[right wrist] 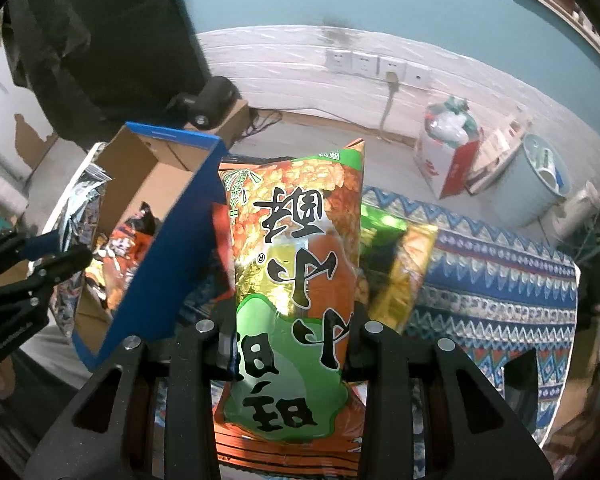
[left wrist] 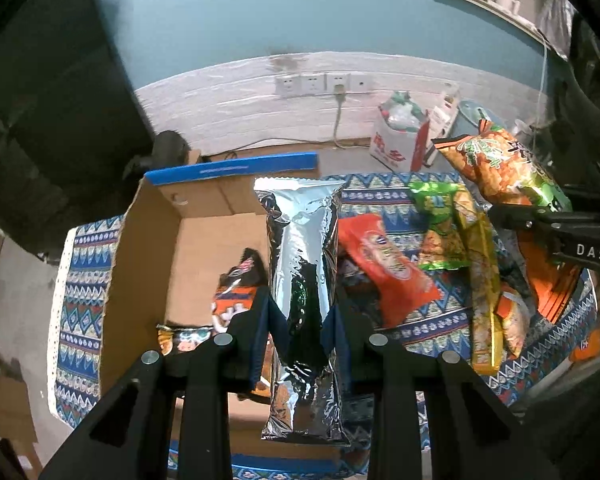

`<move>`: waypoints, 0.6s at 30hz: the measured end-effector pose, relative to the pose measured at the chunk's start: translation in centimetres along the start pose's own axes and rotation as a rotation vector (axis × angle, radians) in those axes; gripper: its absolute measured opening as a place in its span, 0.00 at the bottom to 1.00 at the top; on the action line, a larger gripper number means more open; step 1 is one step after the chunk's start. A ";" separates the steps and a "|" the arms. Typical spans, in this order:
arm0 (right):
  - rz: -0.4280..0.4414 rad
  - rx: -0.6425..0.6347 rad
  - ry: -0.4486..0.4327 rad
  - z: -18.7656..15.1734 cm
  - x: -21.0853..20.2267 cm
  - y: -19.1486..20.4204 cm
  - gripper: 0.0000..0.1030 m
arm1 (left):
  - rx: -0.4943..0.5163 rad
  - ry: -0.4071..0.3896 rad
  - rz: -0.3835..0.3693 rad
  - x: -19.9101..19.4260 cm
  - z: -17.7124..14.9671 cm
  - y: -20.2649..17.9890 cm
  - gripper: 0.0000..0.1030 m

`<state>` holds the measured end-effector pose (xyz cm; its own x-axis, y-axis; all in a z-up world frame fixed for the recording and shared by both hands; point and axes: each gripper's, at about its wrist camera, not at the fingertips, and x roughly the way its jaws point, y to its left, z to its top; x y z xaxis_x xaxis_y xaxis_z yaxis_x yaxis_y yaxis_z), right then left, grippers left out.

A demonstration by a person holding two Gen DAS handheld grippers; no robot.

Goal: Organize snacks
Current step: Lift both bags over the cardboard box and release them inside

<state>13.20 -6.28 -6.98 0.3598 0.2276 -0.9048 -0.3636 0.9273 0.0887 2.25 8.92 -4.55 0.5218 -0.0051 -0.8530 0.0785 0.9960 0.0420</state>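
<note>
My left gripper [left wrist: 302,316] is shut on a silver foil snack bag [left wrist: 300,248], held upright over the right wall of an open cardboard box [left wrist: 148,240] with a blue rim. Orange and black snack packs [left wrist: 236,292] lie inside the box. My right gripper [right wrist: 292,332] is shut on an orange-and-green snack bag [right wrist: 296,264] with large black characters, held above the patterned tablecloth [right wrist: 500,280], right of the box [right wrist: 156,184]. That bag also shows in the left wrist view [left wrist: 500,172], and the silver bag shows in the right wrist view [right wrist: 80,216].
Loose snacks lie on the cloth: an orange pack [left wrist: 388,264], a green pack [left wrist: 444,224], a yellow stick pack [left wrist: 484,296]. Behind the table, on the floor, stand a red-and-white carton [right wrist: 448,152], a grey bucket [right wrist: 532,184] and wall sockets [right wrist: 376,64].
</note>
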 end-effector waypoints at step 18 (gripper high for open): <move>0.076 -0.079 0.017 3.7 3.1 6.8 0.32 | -0.128 0.049 0.079 2.8 -1.8 7.4 0.29</move>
<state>15.00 1.81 -7.64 0.3140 0.2909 -0.9038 -0.4563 0.8810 0.1250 2.75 16.45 -7.63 0.4800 0.0751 -0.8740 -0.0715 0.9964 0.0464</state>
